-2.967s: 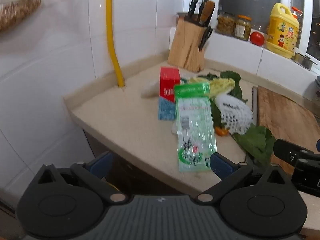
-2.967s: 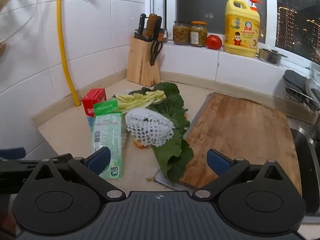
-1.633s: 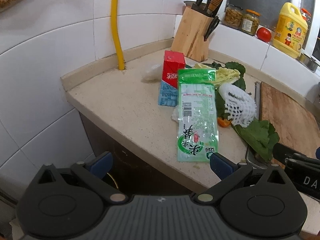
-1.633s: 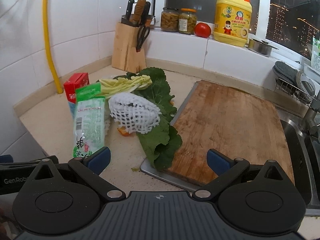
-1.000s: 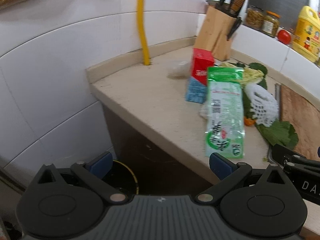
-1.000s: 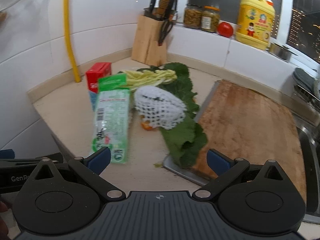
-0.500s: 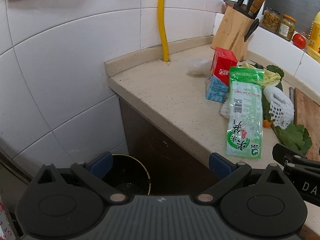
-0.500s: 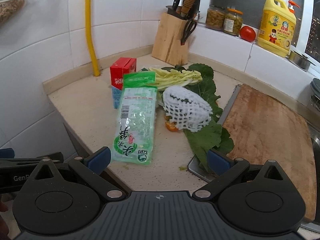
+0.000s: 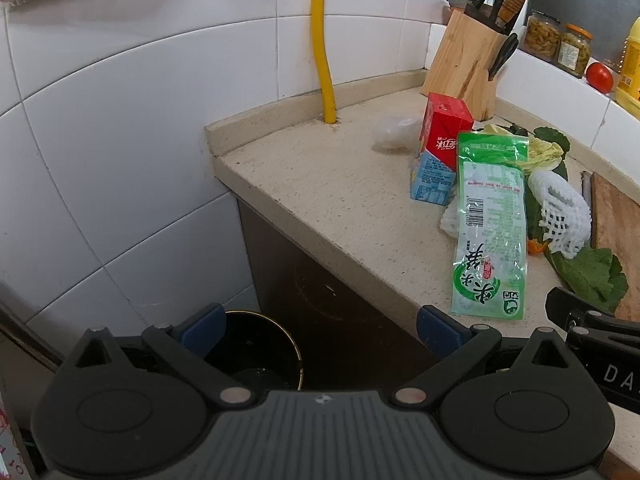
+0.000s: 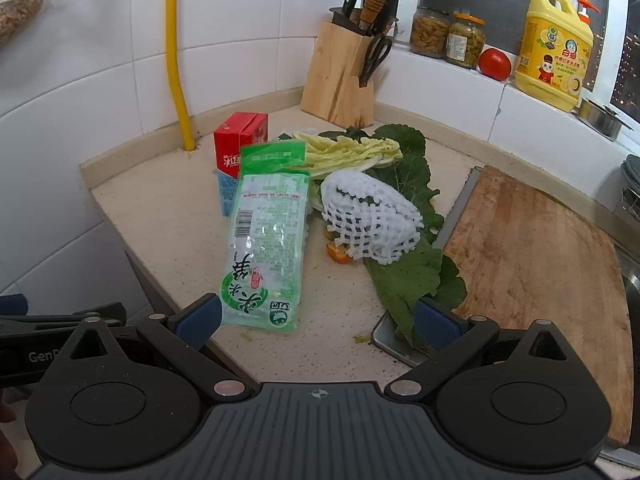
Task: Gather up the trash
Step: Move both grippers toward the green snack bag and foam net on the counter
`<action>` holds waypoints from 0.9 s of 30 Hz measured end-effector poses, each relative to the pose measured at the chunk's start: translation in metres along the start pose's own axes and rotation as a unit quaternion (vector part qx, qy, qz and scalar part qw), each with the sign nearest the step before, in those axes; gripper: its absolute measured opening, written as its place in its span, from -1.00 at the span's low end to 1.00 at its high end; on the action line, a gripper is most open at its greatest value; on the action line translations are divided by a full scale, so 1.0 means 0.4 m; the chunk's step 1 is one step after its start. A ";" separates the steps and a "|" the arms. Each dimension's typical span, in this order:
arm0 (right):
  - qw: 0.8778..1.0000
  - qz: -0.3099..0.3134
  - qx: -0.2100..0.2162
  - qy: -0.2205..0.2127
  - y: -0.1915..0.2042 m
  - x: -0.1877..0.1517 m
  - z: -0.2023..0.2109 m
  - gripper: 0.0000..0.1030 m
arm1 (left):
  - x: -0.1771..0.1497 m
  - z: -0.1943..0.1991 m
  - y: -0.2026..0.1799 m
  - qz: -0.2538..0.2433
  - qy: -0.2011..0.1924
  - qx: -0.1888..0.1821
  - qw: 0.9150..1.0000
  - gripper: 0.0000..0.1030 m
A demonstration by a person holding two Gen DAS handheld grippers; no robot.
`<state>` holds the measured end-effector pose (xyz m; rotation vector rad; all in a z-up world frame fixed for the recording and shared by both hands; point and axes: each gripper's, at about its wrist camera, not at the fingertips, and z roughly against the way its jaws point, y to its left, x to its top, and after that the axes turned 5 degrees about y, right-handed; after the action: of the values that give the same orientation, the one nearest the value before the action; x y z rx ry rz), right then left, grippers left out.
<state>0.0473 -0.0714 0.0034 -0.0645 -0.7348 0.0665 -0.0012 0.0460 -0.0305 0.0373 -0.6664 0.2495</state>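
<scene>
Knife block (image 10: pixel 340 76) by the tiled wall; two jars (image 10: pixel 448 38), tomato (image 10: pixel 495 63), detergent bottle (image 10: pixel 554 50) on the sill.

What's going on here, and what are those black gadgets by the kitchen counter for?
A person holds two grippers, clearing trash. Both the left gripper and right gripper are open and empty, near the counter's edge. Nothing is picked up yet: the green wrapper, red carton, white foam net and vegetable leaves lie on the counter. A dark bin stands on the floor below.
</scene>
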 end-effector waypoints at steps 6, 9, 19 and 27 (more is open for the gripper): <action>1.000 0.001 0.000 0.001 -0.005 0.003 -0.005 1.00 | 0.004 -0.005 -0.009 -0.001 0.002 0.000 1.000 0.88; 1.000 -0.001 -0.001 0.003 -0.013 0.004 -0.009 1.00 | 0.005 -0.007 -0.016 -0.003 0.003 0.000 1.000 0.88; 1.000 -0.013 -0.005 0.007 -0.048 0.005 -0.021 1.00 | 0.016 -0.020 -0.056 -0.014 0.005 -0.008 1.000 0.88; 1.000 -0.025 -0.005 0.010 -0.083 0.014 -0.034 1.00 | 0.032 -0.032 -0.090 -0.022 0.004 -0.015 1.000 0.88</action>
<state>0.0618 -0.1046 -0.0003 -0.0568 -0.7167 0.0151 0.0248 0.0152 -0.0311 0.0228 -0.6606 0.1979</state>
